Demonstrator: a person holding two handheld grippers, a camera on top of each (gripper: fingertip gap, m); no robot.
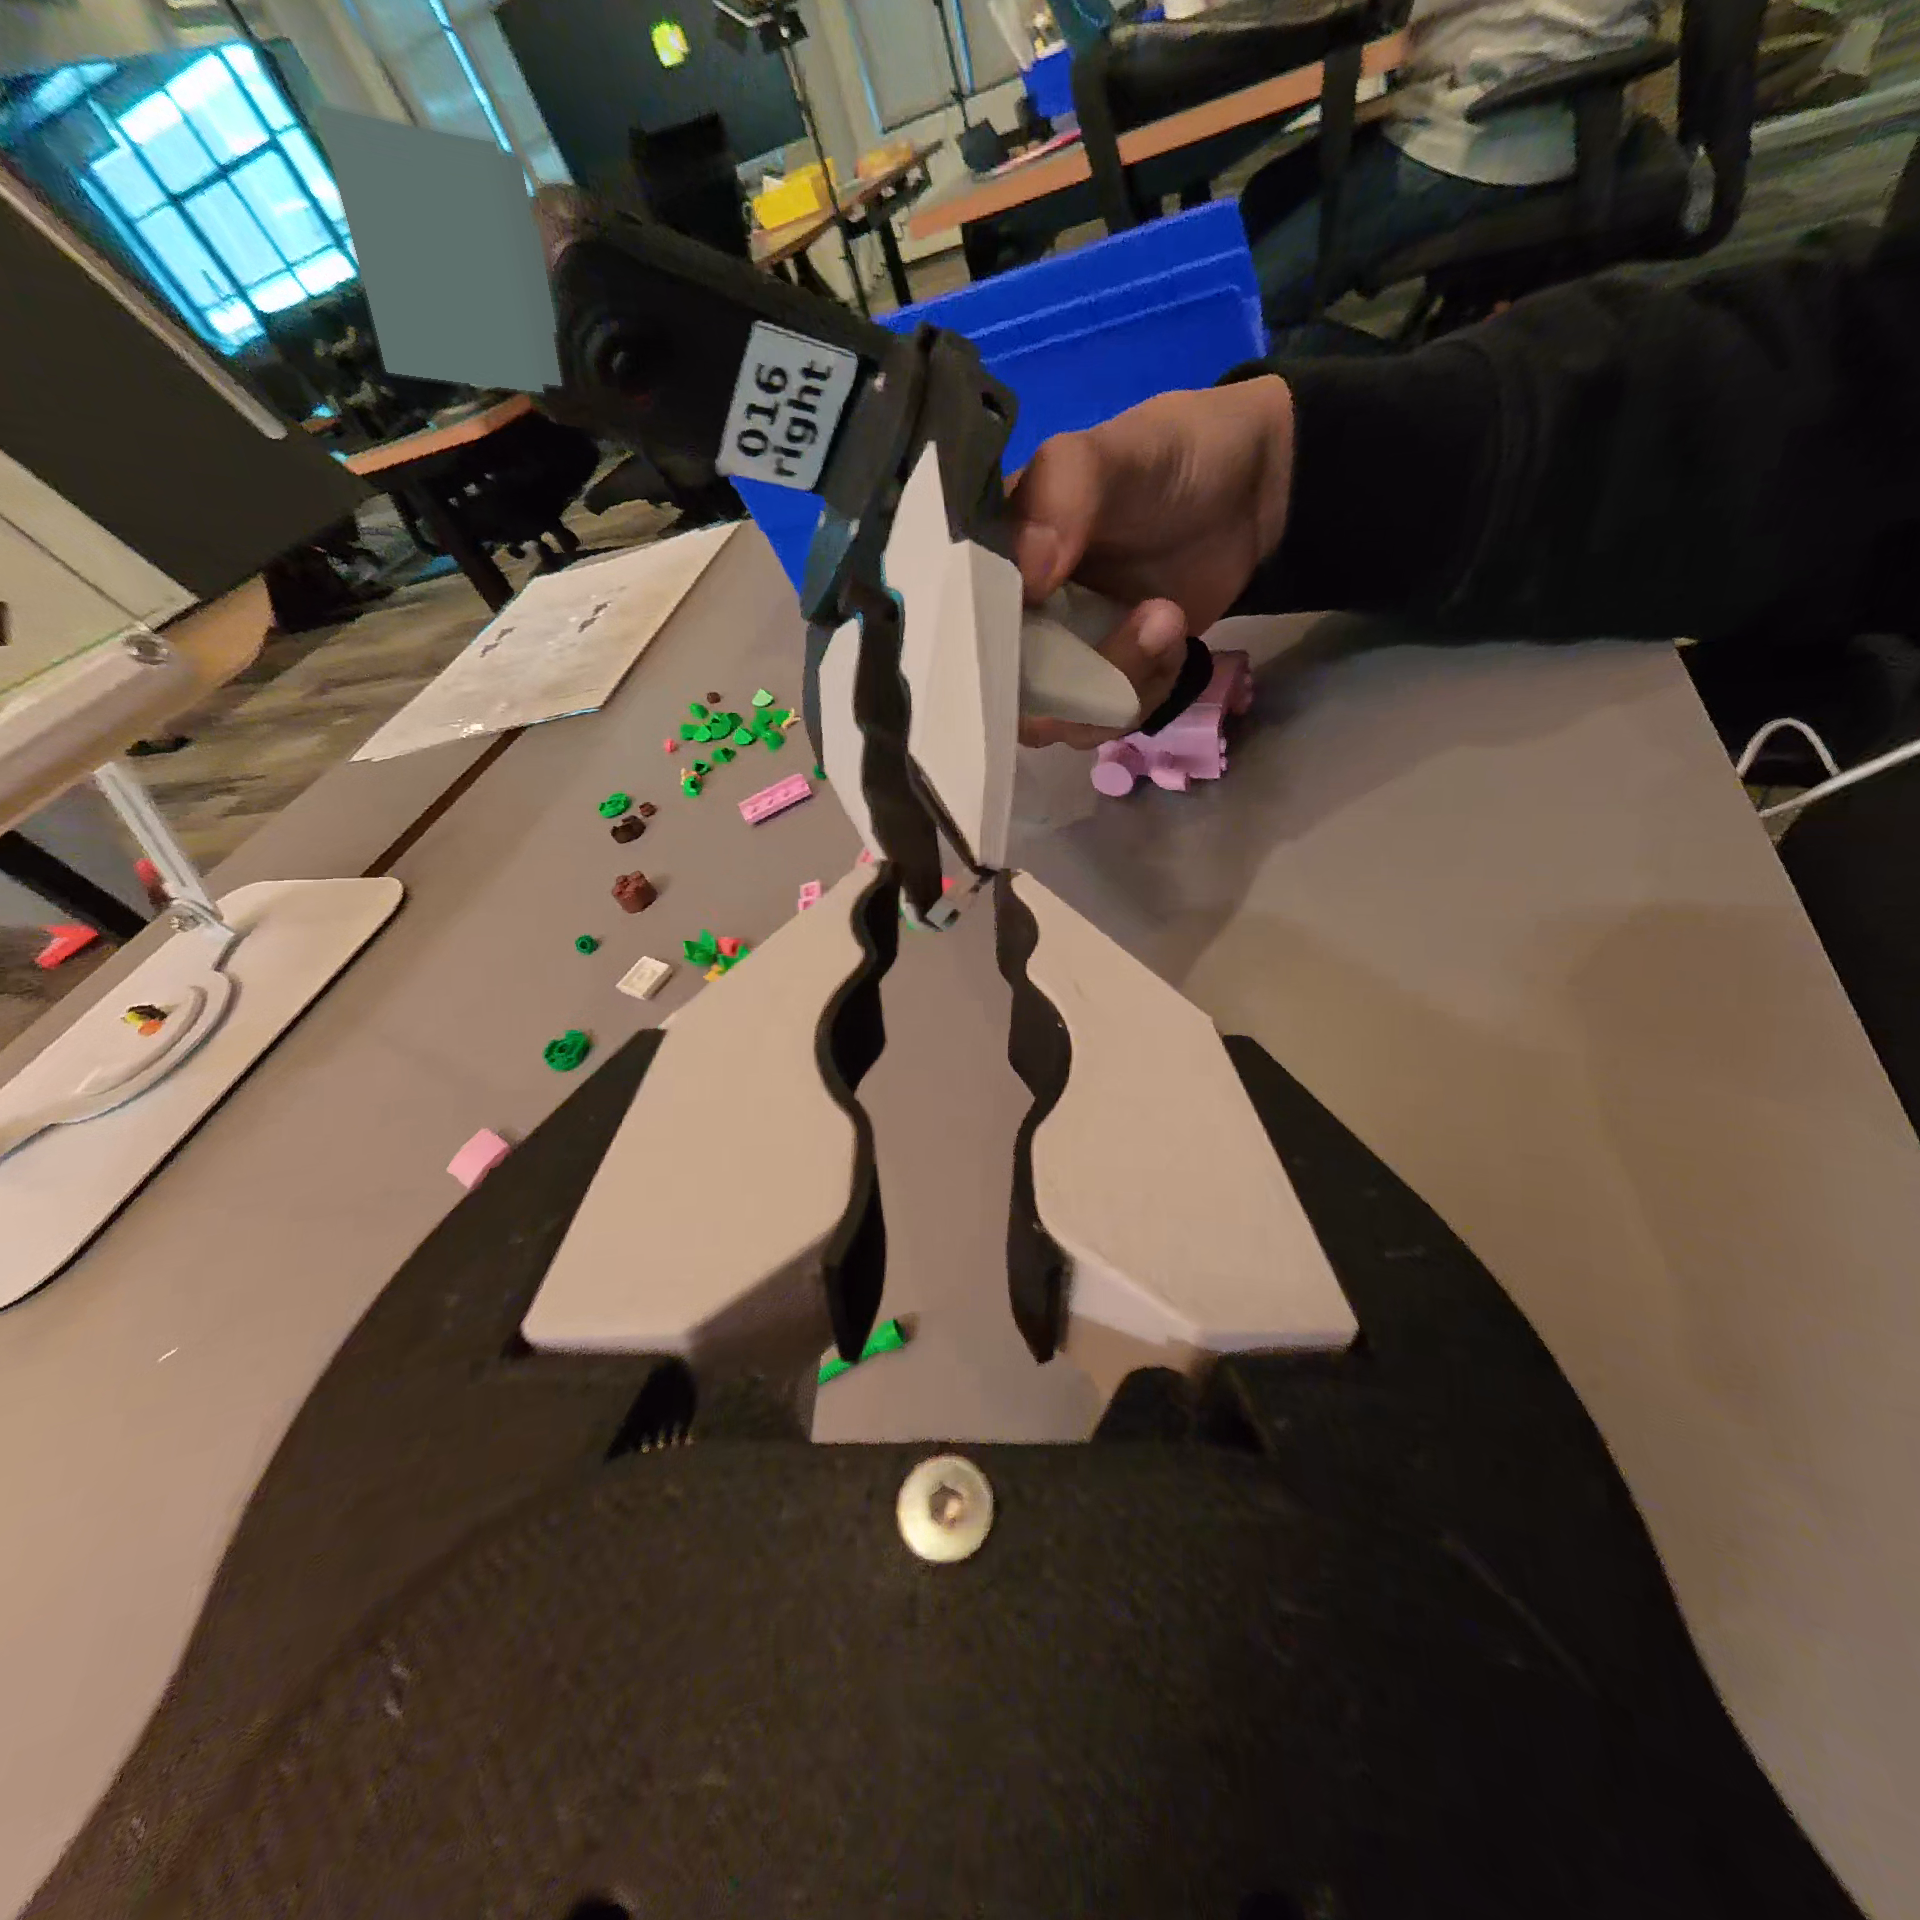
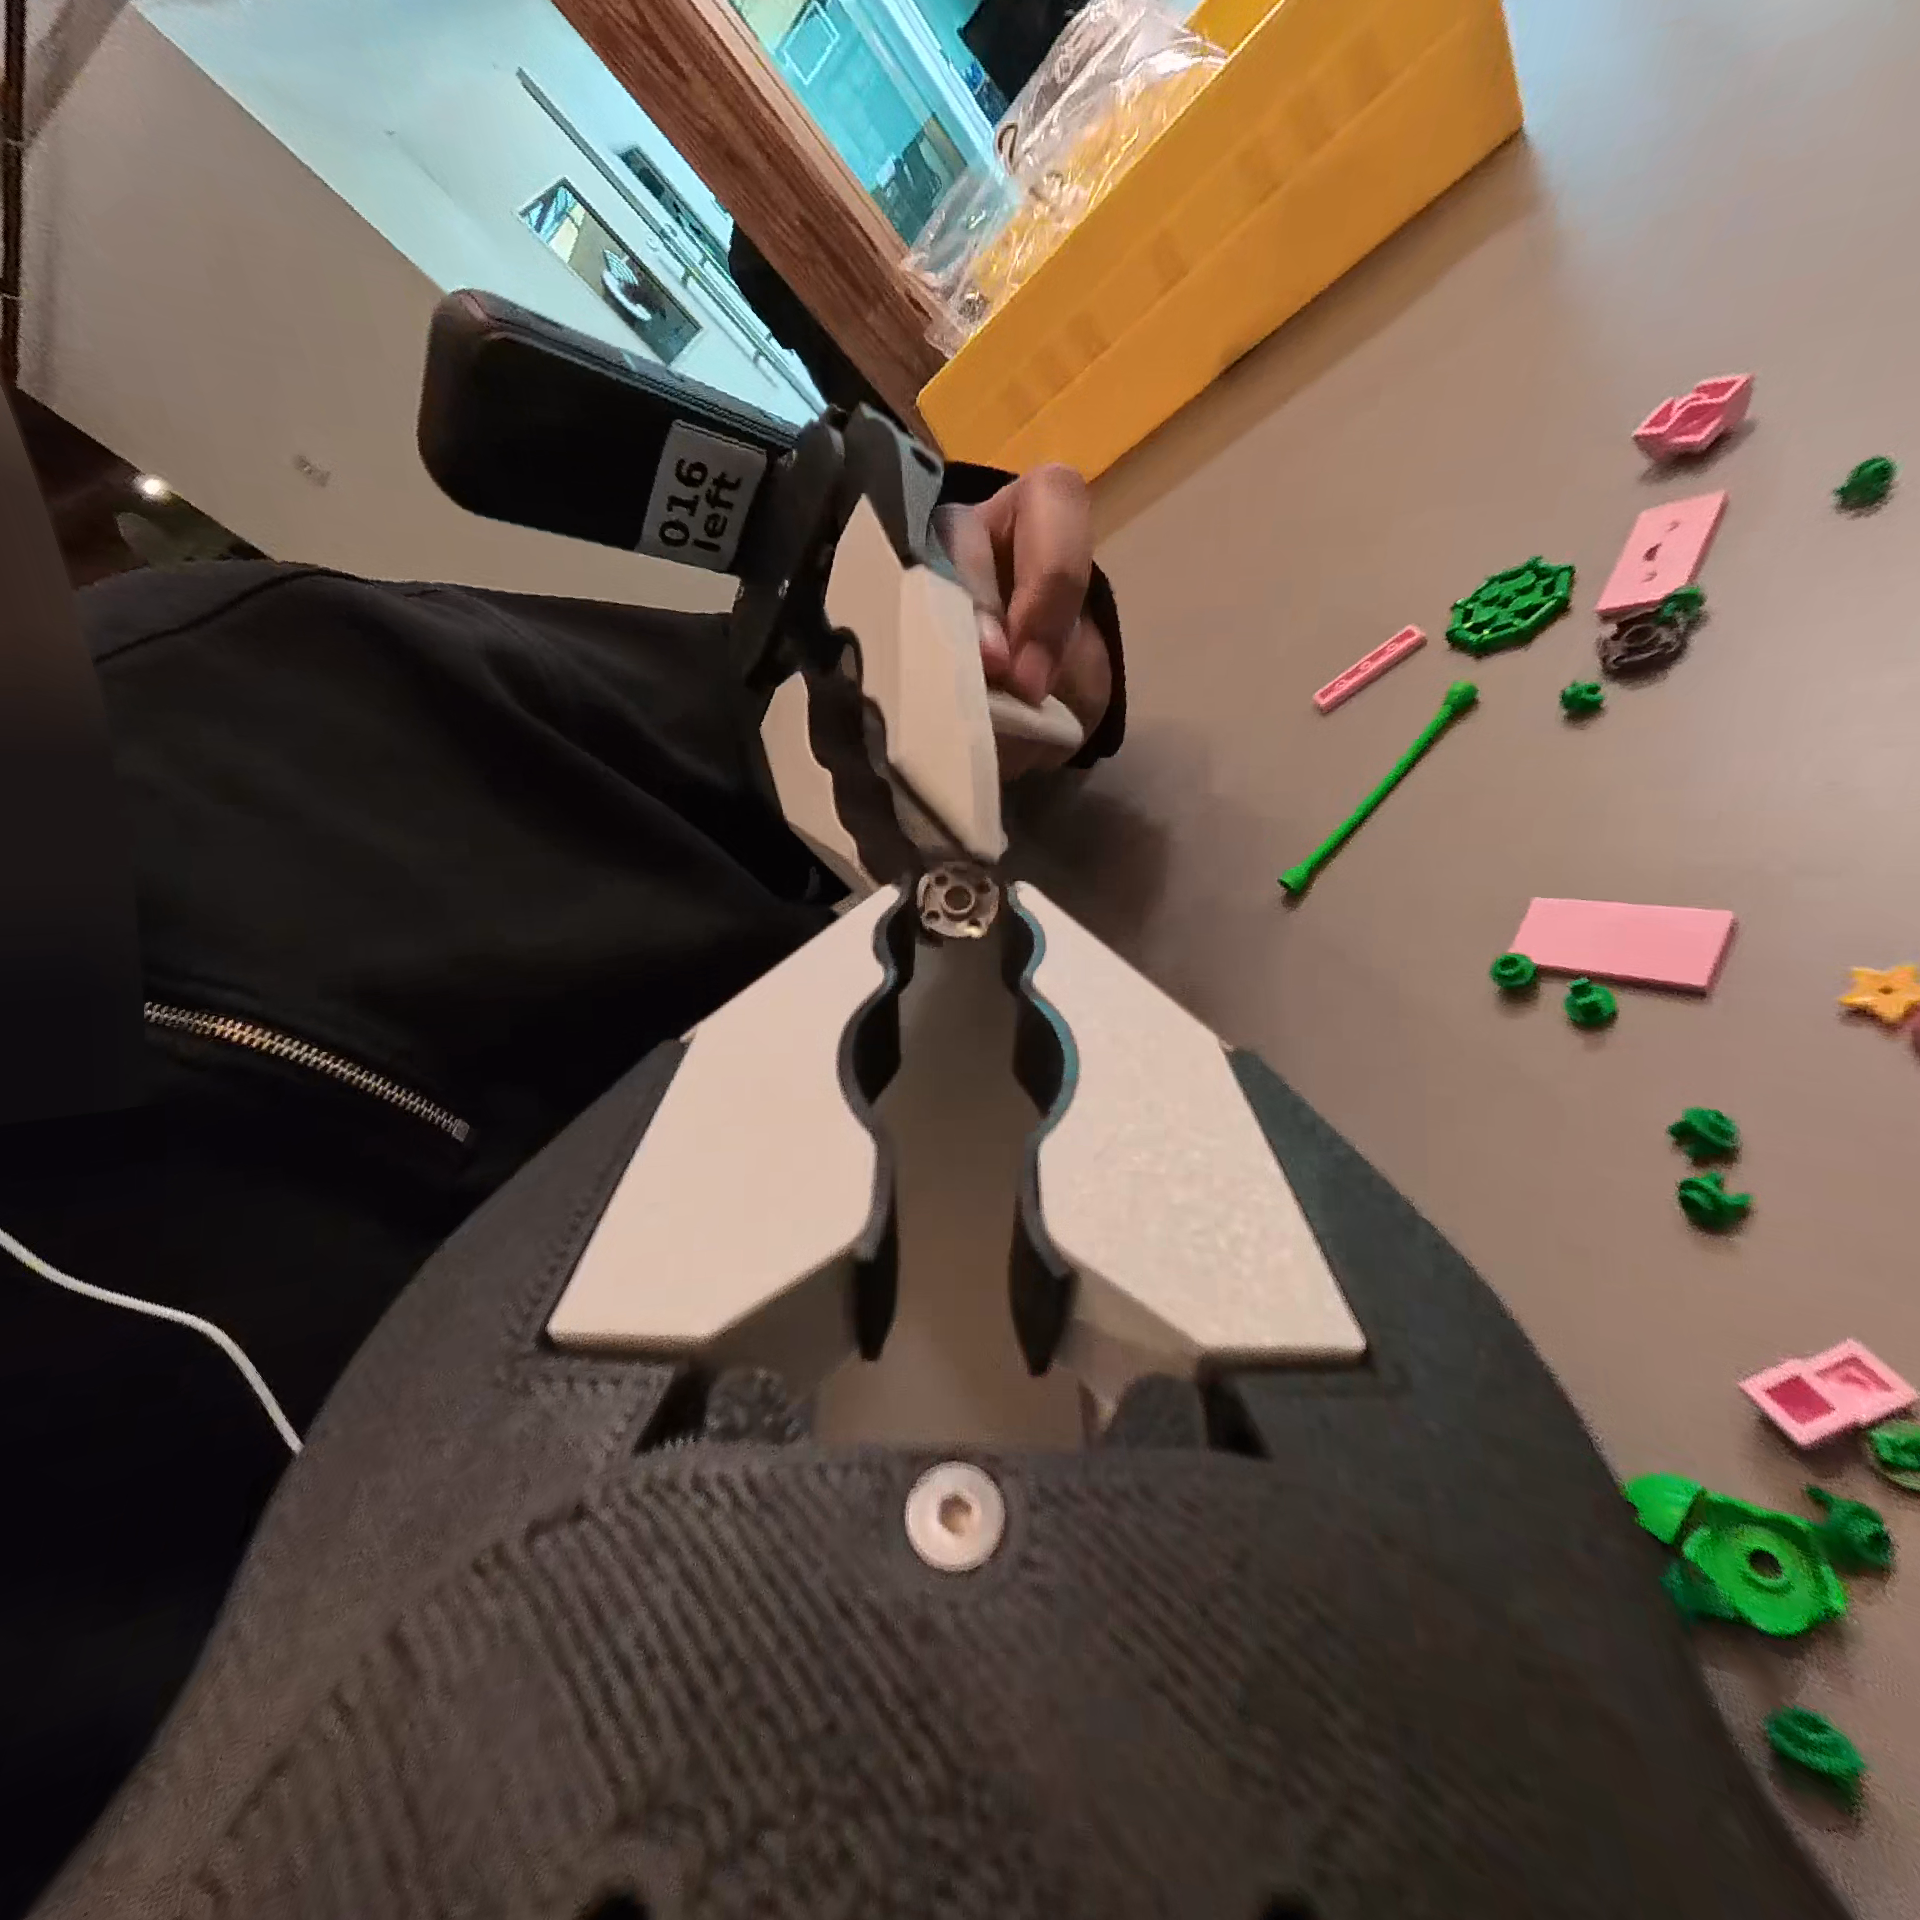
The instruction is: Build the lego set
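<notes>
Round grey lego piece (image 2: 957, 902) between both grippers' meeting jaws

Left gripper (image 1: 945, 894): fingers apart, gap visible along full length, tips level with right gripper's tips. Same unit in right wrist view (image 2: 961, 857): angled downward, tips close together at small grey round piece (image 2: 956, 904); contact cannot be confirmed.

Right gripper (image 2: 956, 899): tips narrowed around same piece, piece sits between them. In left wrist view (image 1: 940, 904): pointing down, tips nearly closed.

Hand (image 1: 1132, 561) grips right unit's handle, dark sleeve. Hand (image 2: 1039, 603) grips left unit's handle.
</notes>
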